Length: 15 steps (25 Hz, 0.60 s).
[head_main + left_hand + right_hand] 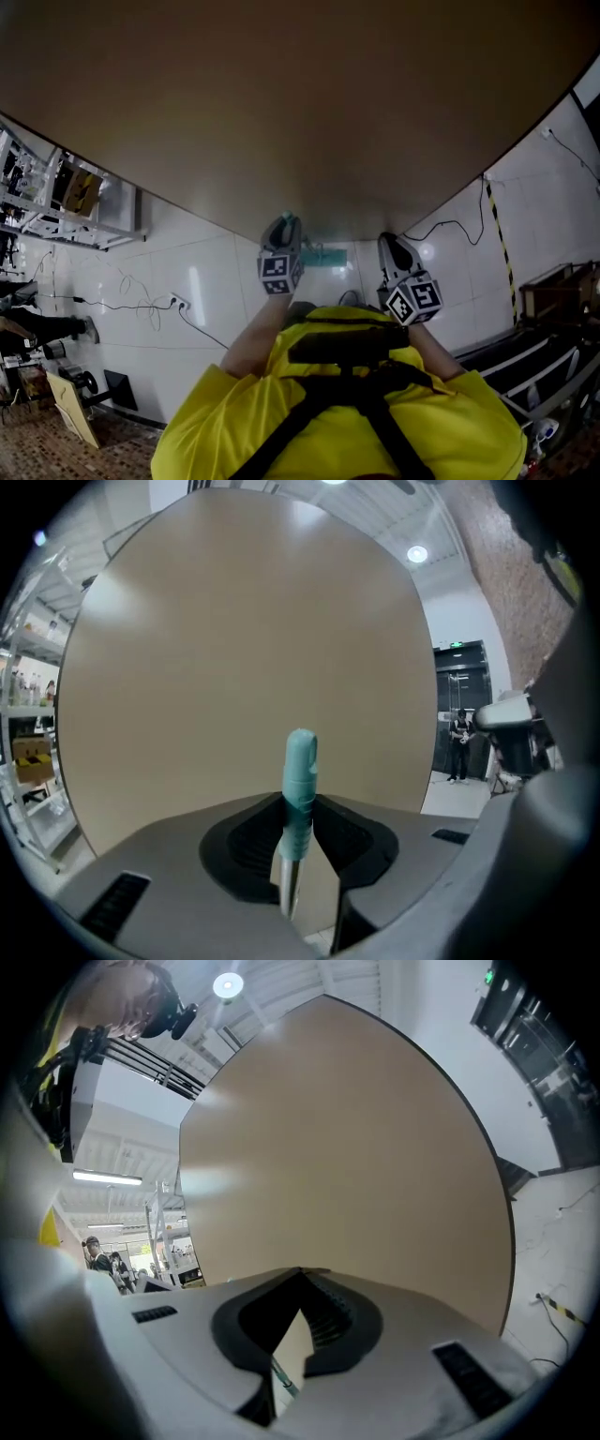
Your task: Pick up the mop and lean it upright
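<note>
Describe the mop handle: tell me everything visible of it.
The mop handle shows mainly its upper end: a teal, plastic-looking grip with a rounded tip, and under it a slim, shiny metal shaft. It stands almost upright, clamped at the grip's lower part between the dark pads of the left gripper, with the tip sticking out above them. Behind it is a plain beige wall; whether the handle touches it cannot be told. The rest runs down out of the left gripper view.

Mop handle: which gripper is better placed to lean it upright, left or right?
Left. The left gripper is shut on the mop handle, which stands upright before the beige panel; the right gripper looks shut and empty.
</note>
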### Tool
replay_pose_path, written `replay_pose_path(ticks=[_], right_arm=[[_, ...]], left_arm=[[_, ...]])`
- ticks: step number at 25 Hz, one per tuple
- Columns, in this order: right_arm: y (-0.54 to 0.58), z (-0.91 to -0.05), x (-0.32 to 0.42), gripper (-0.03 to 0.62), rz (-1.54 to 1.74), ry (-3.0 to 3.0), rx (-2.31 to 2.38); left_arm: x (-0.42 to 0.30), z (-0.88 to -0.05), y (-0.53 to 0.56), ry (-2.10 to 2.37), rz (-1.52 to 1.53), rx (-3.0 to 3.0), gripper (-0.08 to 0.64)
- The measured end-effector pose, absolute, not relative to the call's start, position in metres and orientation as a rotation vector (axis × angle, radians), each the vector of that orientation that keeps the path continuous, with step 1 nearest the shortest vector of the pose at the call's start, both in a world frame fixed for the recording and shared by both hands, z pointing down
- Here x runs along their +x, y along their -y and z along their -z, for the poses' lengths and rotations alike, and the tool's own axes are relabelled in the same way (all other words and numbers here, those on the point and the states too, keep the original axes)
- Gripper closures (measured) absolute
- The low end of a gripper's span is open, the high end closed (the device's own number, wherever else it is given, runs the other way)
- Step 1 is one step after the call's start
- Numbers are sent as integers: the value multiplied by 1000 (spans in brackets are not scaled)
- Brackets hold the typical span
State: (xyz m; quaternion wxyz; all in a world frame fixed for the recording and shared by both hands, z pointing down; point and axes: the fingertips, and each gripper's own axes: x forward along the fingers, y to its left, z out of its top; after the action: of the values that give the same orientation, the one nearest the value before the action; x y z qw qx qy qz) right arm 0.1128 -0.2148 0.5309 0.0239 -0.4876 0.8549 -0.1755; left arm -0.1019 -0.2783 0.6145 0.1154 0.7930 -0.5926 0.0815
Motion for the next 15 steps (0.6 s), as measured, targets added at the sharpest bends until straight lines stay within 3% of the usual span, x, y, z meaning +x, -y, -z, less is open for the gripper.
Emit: replay_pose_path(ticks=[15], right_arm=[[218,-543,119,587,594,-2622,-1547]], left_arm=[[-90,-661,344,1785,-284,2253,459]])
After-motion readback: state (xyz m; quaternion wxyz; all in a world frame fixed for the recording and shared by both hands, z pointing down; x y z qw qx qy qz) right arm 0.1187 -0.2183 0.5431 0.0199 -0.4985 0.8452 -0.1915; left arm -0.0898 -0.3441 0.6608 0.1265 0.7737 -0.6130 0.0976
